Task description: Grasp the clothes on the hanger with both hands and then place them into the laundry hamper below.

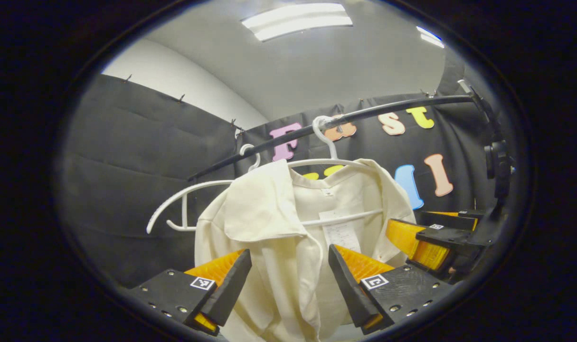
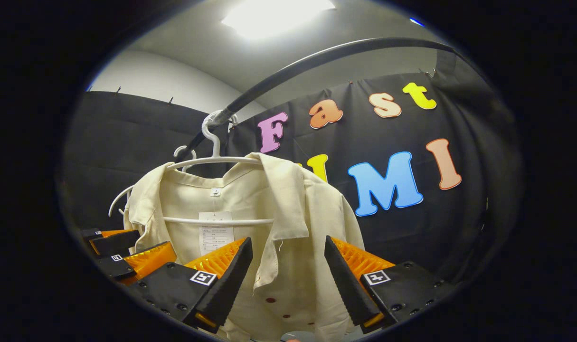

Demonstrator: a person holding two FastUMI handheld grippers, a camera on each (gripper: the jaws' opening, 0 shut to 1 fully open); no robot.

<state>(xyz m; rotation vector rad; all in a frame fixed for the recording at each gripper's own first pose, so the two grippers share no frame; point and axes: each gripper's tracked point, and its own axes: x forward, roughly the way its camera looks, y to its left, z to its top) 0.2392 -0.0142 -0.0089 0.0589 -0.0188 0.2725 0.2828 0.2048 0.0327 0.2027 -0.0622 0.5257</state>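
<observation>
In the left gripper view, a cream shirt [image 1: 288,228] hangs at centre frame on a white hanger [image 1: 333,161] hooked over a dark rail [image 1: 388,107]; an empty white hanger [image 1: 184,202] sits at mid left, with open room below it against the black cloth wall. The left gripper [image 1: 288,280] points up at the shirt front, jaws wide apart — holding nothing. The right gripper [image 1: 419,237] shows at lower right beside the shirt's edge.

In the right gripper view, the shirt [image 2: 250,223] fills the lower centre, open wall to its right. The right gripper [image 2: 288,280] is spread wide, straddling the buttoned front without clamping it — the left gripper [image 2: 119,251] sits at lower left.
</observation>
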